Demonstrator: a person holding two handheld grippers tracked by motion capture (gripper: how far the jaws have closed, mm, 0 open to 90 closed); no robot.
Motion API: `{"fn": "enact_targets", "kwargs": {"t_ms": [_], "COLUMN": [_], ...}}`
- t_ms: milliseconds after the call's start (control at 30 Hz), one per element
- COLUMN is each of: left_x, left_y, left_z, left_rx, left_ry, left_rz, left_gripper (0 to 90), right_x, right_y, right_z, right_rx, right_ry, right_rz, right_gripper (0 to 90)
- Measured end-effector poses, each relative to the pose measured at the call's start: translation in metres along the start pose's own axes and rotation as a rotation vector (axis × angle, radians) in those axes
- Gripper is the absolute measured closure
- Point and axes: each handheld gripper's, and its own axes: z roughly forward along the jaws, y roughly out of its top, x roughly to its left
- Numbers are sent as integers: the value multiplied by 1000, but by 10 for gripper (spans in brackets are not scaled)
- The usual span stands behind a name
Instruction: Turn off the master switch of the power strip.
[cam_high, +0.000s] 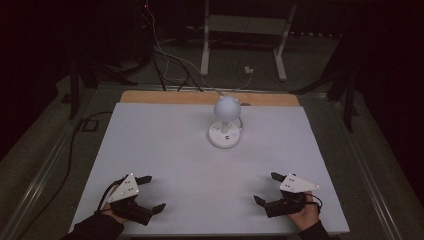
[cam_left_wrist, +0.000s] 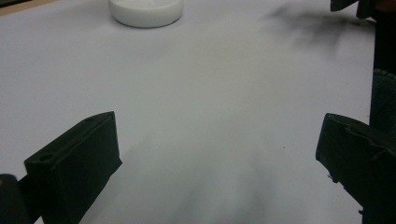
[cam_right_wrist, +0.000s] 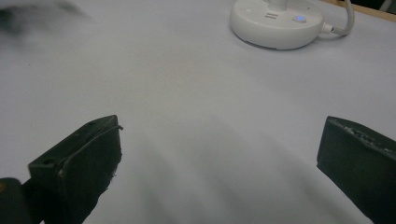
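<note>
A small white desk lamp with a round head and a round base stands at the far middle of the white table. Its base sits at the top of the left gripper view, and the same base, with a blue light and a white cable, lies at the top right of the right gripper view. My left gripper rests open near the front left corner. My right gripper rests open near the front right. Nothing lies between either pair of jaws.
A wooden strip runs along the table's far edge. Beyond it stand a white metal frame and loose cables on a dark floor. A black cable runs down the left side.
</note>
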Motion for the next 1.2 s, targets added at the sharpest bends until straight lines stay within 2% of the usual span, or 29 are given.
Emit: {"fn": "enact_targets", "kwargs": {"t_ms": [267, 700, 867, 1133, 1200], "left_x": [0, -1, -1, -1, -1], "left_y": [1, 1, 1, 1, 1], "left_z": [0, 0, 0, 1, 1], "left_rx": [-4, -1, 0, 7, 8], "left_ry": [-10, -8, -7, -5, -5], "left_rz": [-4, -3, -4, -1, -1], "left_gripper": [3, 3, 3, 3, 3], "right_x": [2, 8, 12, 15, 16], "right_y": [1, 8, 11, 20, 23], "right_z": [0, 1, 2, -1, 0], "right_rx": [8, 26, 36, 28, 29], "right_ry": [-10, 17, 23, 44, 44], "right_rz": [-21, 0, -10, 11, 3], "right_gripper": [0, 0, 0, 0, 0]}}
